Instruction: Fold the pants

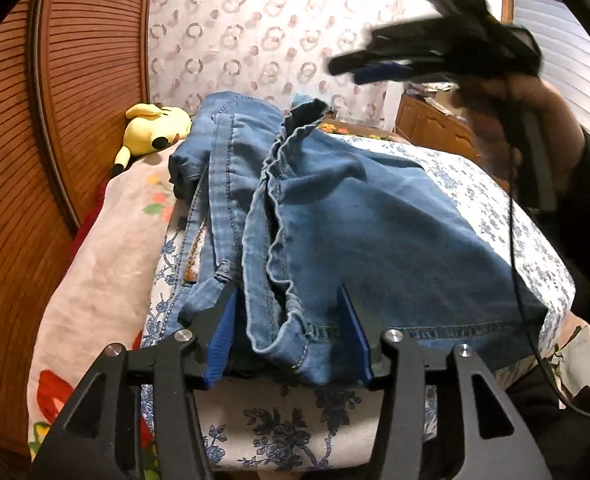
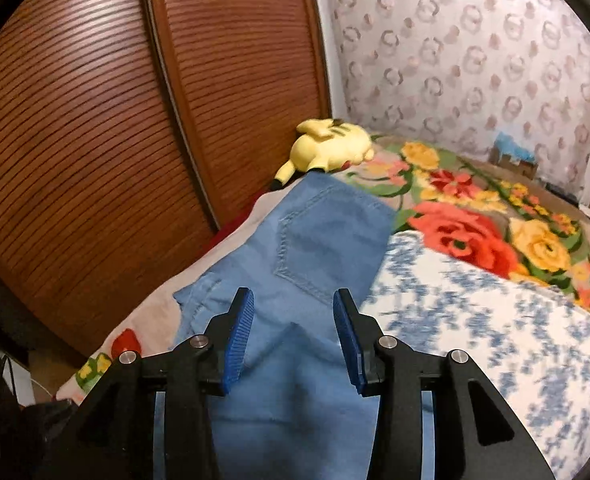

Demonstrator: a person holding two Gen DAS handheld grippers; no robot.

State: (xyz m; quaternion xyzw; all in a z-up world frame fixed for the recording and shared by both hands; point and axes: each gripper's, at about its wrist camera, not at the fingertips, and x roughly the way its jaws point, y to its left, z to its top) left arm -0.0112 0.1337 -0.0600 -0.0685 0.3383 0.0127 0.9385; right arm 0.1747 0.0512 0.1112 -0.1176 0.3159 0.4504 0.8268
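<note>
pants of blue denim lie bunched on the bed, partly folded over, with a ruffled waistband edge running down the middle of the heap and a stitched hem along the near side. the left claw sits at the near edge of the heap with its blue pads spread wide, a fold of denim lying between them but not pinched. the right claw hangs over the denim with its pads likewise parted and gripping nothing; a back pocket shows just ahead of it. in the left wrist view the right claw is blurred, raised above the far right of the heap, held by a hand, with a black cable trailing down across the right edge of the denim.

around the heap: a blue-and-white floral sheet lies under the denim, and beyond it spreads a blanket with large red and yellow flowers. a yellow plush toy rests at the far corner of the bed, near the top end of the denim and against the wooden slatted doors that run along the bed's left side. a lace curtain with ring patterns hangs behind the bed. a wooden cabinet stands past the far right of the bed.
</note>
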